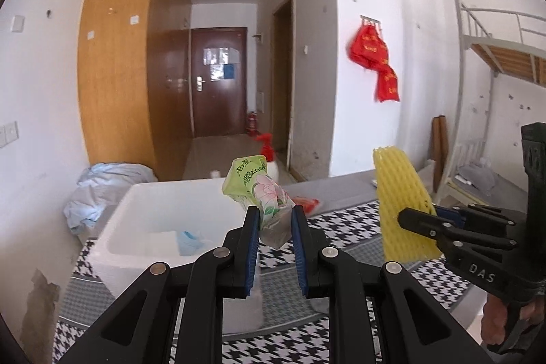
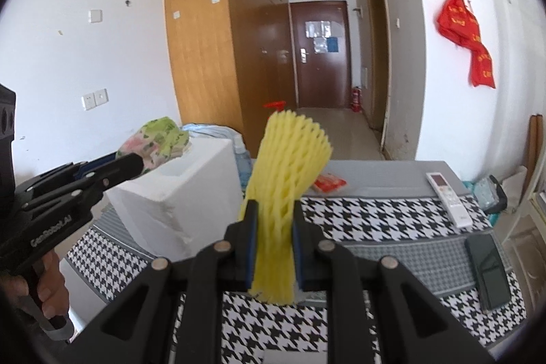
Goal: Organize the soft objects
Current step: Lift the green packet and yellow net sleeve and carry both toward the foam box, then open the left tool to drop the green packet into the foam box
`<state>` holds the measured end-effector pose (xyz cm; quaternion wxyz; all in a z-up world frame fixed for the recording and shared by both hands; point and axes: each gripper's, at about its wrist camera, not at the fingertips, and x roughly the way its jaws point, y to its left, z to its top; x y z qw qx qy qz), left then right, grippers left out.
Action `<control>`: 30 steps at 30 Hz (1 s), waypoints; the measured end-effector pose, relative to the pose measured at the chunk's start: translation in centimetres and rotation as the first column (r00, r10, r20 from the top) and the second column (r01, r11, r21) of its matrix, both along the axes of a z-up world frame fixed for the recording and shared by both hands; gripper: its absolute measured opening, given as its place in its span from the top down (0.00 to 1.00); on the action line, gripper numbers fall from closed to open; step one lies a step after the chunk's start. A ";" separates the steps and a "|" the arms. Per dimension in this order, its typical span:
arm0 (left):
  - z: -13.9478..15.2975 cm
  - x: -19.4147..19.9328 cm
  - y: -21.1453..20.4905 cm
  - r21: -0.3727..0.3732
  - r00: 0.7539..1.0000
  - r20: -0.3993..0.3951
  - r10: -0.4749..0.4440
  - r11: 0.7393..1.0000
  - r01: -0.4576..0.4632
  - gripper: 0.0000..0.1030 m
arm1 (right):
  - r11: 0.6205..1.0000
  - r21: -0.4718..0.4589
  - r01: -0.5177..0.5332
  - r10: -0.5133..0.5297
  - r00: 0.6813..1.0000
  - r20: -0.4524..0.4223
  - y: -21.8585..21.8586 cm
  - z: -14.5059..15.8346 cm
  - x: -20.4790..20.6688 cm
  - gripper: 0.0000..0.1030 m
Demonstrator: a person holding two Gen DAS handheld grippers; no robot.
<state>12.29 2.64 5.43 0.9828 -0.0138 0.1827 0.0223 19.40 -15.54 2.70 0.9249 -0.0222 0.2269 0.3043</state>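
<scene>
My left gripper [image 1: 274, 215] is shut on a green floral tissue pack [image 1: 259, 190] and holds it in the air just right of the white foam box [image 1: 136, 210]. The same pack [image 2: 153, 142] and left gripper [image 2: 134, 164] show at the left of the right wrist view. My right gripper [image 2: 273, 214] is shut on a yellow foam fruit net [image 2: 286, 173], upright above the houndstooth cloth. That net [image 1: 402, 203] and the right gripper [image 1: 414, 217] also show at the right of the left wrist view. A blue face mask [image 1: 191, 241] lies inside the box.
A houndstooth cloth [image 2: 392, 217] covers the table. On it lie a red packet [image 2: 329, 184], a white remote [image 2: 448, 198] and a dark phone [image 2: 488, 272]. A spray bottle [image 1: 269, 159] stands behind the box. A bundle of cloth [image 1: 99, 190] sits at the left wall.
</scene>
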 end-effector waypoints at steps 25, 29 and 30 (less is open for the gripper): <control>0.2 1.5 6.3 -0.028 0.990 -0.055 0.132 0.991 -0.133 0.80 | 0.986 0.000 -0.165 0.165 0.986 0.014 6.3 1.0 -0.2 0.79; 0.0 2.7 7.1 -0.026 0.986 -0.079 0.145 0.989 -0.147 0.80 | 0.986 -0.003 -0.164 0.164 0.986 0.004 6.7 0.7 0.2 0.79; -0.1 3.0 7.3 -0.034 0.986 -0.088 0.140 0.989 -0.143 0.80 | 0.986 -0.004 -0.164 0.164 0.986 0.001 6.8 0.7 0.3 0.79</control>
